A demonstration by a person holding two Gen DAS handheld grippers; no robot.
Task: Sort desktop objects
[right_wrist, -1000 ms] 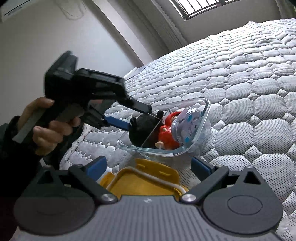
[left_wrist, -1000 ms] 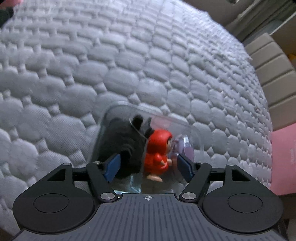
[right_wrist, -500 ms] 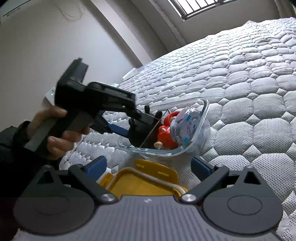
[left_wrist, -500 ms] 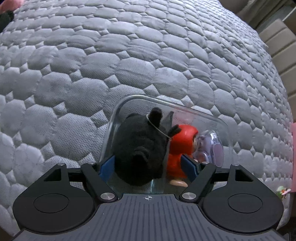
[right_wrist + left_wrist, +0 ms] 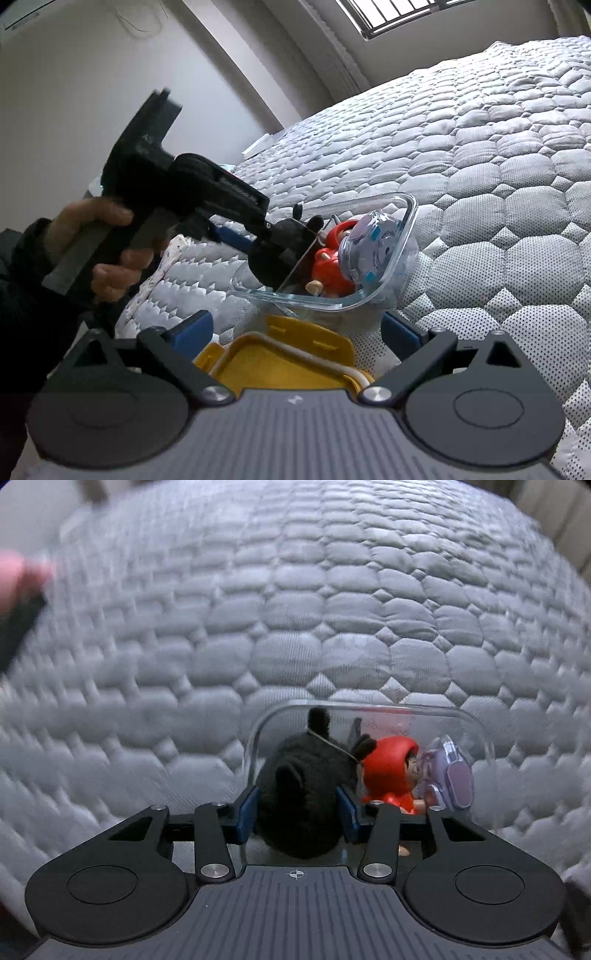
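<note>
A clear glass container [image 5: 369,707] sits on the grey quilted bed. It holds a black plush toy [image 5: 299,775], a red-hooded figure [image 5: 391,764] and a pale purple clear toy [image 5: 450,775]. My left gripper [image 5: 297,812] points down into the container's left end, its jaws closing, with both blue pads against the plush's sides. In the right wrist view a hand [image 5: 107,240] holds that left gripper [image 5: 266,240] over the plush [image 5: 273,258] in the container [image 5: 410,221]. My right gripper [image 5: 297,326] stands open just in front of the container, above a yellow lid [image 5: 277,354].
The quilted mattress [image 5: 332,609] stretches out around the container. A beige padded headboard [image 5: 554,513] runs along the far right edge. A pink blurred shape [image 5: 18,576] lies at the far left. A wall and a window [image 5: 399,14] stand behind the bed.
The left gripper has shifted left and tipped down over the black plush, and its jaws have narrowed from wide apart to touching it. The right gripper and the lid have stayed put.
</note>
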